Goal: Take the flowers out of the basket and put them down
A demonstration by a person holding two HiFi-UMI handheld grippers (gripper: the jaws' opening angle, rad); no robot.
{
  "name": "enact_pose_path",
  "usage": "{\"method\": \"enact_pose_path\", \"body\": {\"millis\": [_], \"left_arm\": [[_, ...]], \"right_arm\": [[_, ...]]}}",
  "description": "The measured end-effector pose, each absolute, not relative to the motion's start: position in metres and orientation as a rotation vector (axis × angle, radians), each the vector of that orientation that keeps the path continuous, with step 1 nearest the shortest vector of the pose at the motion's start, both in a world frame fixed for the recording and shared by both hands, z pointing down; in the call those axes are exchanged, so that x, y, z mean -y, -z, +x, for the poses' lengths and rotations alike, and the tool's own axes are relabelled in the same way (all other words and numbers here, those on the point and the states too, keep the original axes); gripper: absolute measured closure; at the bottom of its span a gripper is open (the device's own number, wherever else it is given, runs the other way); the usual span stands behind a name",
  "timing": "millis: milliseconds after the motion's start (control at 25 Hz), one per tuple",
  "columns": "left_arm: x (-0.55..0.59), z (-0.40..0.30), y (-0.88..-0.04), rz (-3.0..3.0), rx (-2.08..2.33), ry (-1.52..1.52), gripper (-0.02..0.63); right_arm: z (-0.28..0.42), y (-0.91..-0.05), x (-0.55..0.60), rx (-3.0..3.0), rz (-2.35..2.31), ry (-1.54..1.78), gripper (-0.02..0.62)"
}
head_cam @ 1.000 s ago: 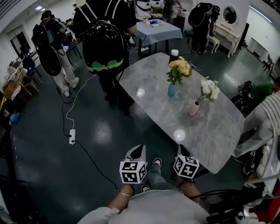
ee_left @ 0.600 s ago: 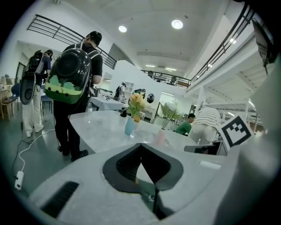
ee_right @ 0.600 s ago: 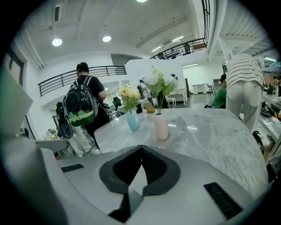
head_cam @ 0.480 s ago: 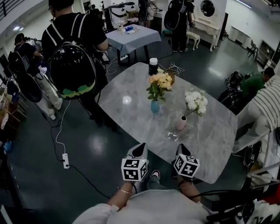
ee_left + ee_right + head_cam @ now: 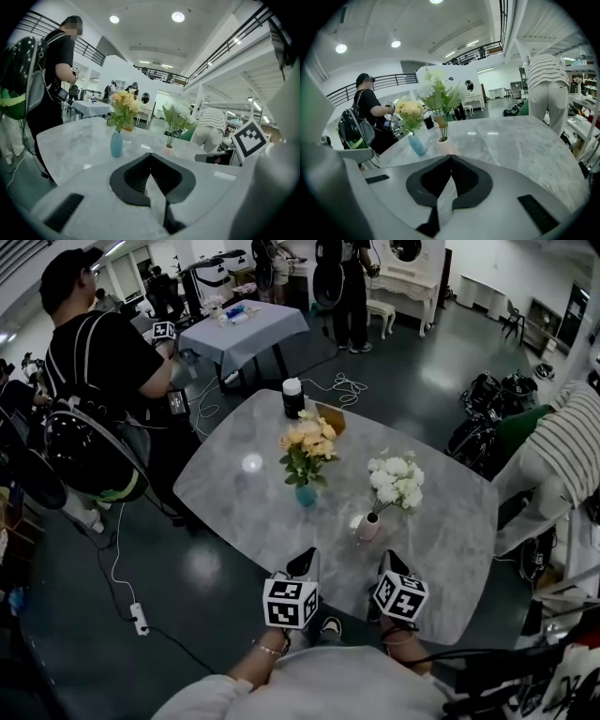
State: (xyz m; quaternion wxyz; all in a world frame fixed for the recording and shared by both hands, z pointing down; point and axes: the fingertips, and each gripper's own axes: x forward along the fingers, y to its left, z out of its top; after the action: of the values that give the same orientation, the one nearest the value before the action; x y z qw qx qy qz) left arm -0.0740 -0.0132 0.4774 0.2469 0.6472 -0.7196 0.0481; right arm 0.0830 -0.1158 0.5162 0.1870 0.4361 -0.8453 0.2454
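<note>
At the near edge of the grey marble worktop (image 5: 234, 507) I held both claws side by side, pointing across the slab. My left claw (image 5: 150, 153) was pressed together with nothing in it, and my right claw (image 5: 451, 156) was likewise pressed together and empty.

Ahead of them, untouched, the yellow flowers (image 5: 307, 439) stood upright in a slim blue vase (image 5: 306, 495) near the middle of the worktop. The white flowers (image 5: 396, 480) leaned out of a squat pink vase (image 5: 368, 526) nearer my right claw. Nothing stood between the claws and either vase. Beyond the yellow bunch stood a black canister (image 5: 293, 397) with a pale lid. Just beside it lay a small brown thing (image 5: 335, 418); I could not tell whether it was a basket.

A person in black (image 5: 108, 357) with a glossy backpack (image 5: 84, 451) stood at the far left corner. A person in a striped top (image 5: 562, 437) bent over off the right side. A small cloth-covered table (image 5: 246, 322) stood farther back.

Only the head view showed the dark shiny floor (image 5: 206, 568) and the white power strip (image 5: 140, 618) lying on it. Only the claw views showed the round ceiling lamps (image 5: 177, 17) and the balcony railing (image 5: 89, 47). The left claw view also caught my right claw's marker cube (image 5: 250, 138). The worktop had rounded corners and a veined, polished face.
</note>
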Motion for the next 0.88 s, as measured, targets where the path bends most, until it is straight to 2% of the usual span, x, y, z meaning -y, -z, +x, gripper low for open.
{"method": "enact_pose_path", "body": {"millis": [520, 880], "left_arm": [[0.062, -0.068, -0.497, 1.861, 1.791, -0.169, 0.597], [0.098, -0.076, -0.496, 2.093, 1.595, -0.289, 0.597]], "right_arm": [[0.124, -0.536, 0.126, 2.215, 1.433, -0.809, 0.589], [0.102, -0.519, 0.136, 2.213, 1.662, -0.814, 0.589]]}}
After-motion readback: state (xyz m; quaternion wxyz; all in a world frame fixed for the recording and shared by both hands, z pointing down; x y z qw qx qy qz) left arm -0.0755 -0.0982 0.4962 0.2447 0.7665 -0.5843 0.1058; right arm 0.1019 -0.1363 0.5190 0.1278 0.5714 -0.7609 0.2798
